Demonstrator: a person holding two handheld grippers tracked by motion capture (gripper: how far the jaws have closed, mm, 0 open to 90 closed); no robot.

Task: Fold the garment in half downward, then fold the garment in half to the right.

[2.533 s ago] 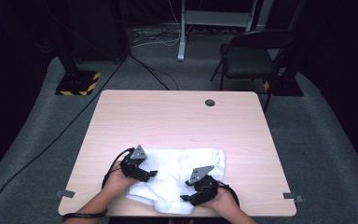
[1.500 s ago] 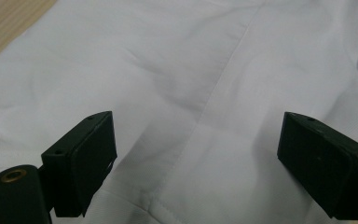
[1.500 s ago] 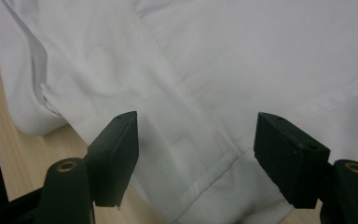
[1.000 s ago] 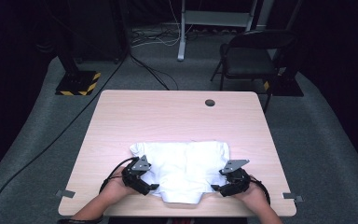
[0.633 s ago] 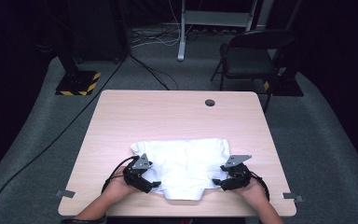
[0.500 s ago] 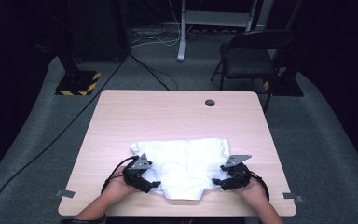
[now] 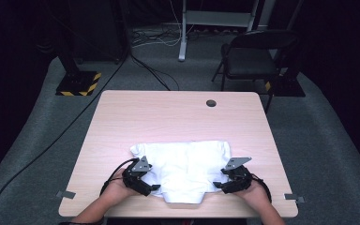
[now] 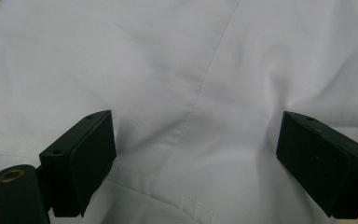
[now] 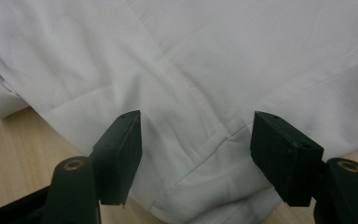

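A white garment [image 7: 183, 164] lies spread on the near half of the wooden table [image 7: 168, 117]. My left gripper [image 7: 153, 188] rests at its near left corner, and in the left gripper view my left gripper [image 8: 193, 163] stands wide open over a seam of the garment [image 8: 191, 70]. My right gripper [image 7: 217, 185] sits at the near right corner. In the right gripper view my right gripper [image 9: 196, 156] is open, its jaws have just been closing a little, and a seamed fold of the garment [image 9: 242, 56] lies between them, its hem on bare wood.
A round dark hole [image 7: 211, 103] sits near the table's far edge. Beyond the table stand a folding chair [image 7: 251, 58] and a yellow-and-black striped base [image 7: 77, 84], with a cable [image 7: 42, 154] running across the floor. Grey tape marks [image 7: 66, 194] flag the near corners.
Since the earliest frame my right gripper has moved right toward the table's near right corner and the garment has been drawn out wider. Over the last second both hands stay put.
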